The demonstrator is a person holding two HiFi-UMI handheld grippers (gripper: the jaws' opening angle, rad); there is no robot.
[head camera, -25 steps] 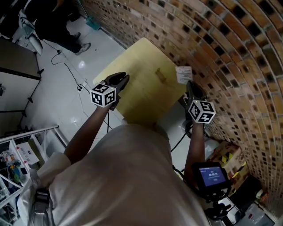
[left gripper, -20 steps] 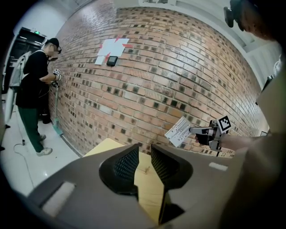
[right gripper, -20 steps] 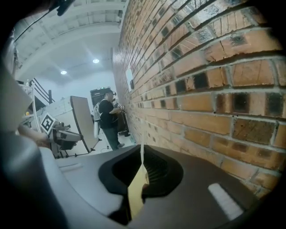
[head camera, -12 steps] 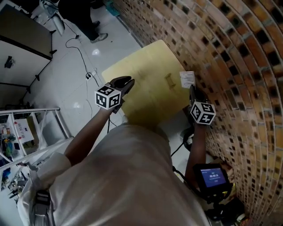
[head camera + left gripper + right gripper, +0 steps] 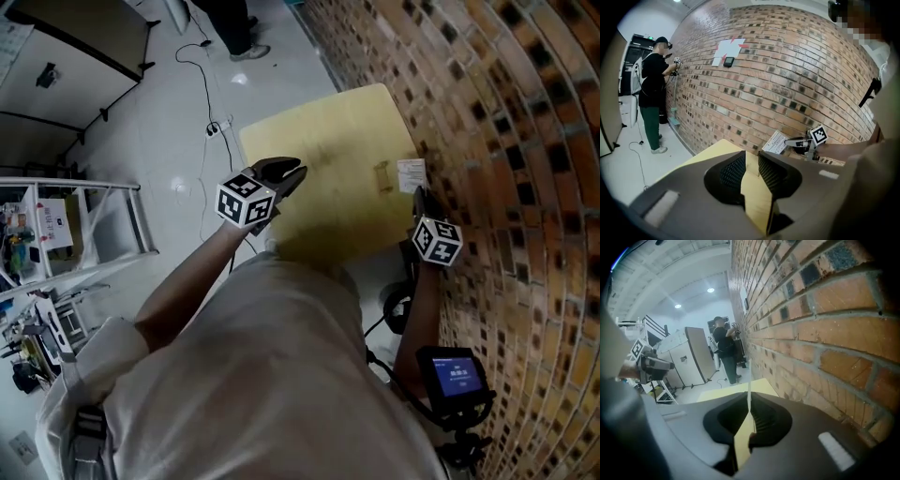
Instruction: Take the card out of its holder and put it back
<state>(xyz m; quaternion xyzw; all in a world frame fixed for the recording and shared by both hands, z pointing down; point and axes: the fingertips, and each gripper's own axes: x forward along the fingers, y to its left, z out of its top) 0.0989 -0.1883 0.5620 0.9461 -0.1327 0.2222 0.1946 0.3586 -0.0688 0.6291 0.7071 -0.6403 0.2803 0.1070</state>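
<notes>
Left gripper (image 5: 289,173): held over the near left part of the table and pointing across it, a little downward. Its jaws stand a modest way apart (the table top shows through the gap in the left gripper view), and nothing lies between them.
Right gripper (image 5: 417,197): at the table's right edge, close beside the wall. Its jaws are pressed together on the lower edge of the card, which shows edge-on in the right gripper view as a thin white line rising from between the pads.
Card (image 5: 411,174): white with dark print, out of the holder and held in the air. In the head view it lies just to the right of the holder and does not touch it. In the left gripper view it shows tilted against the bricks.
Holder (image 5: 382,176): a small piece in the same pale wood colour as the table, standing on its right part near the wall. It is too small to make out its slot.
Table (image 5: 319,131): pale yellow top, one side close to the wall.
Wall (image 5: 506,141): brown brick with scattered dark bricks.
Floor (image 5: 169,122): white and glossy, with a dark cable across it.
Second person (image 5: 652,93): stands far along the wall, in a dark top and green trousers.
Screen (image 5: 453,372): small and lit blue, below the right forearm.
</notes>
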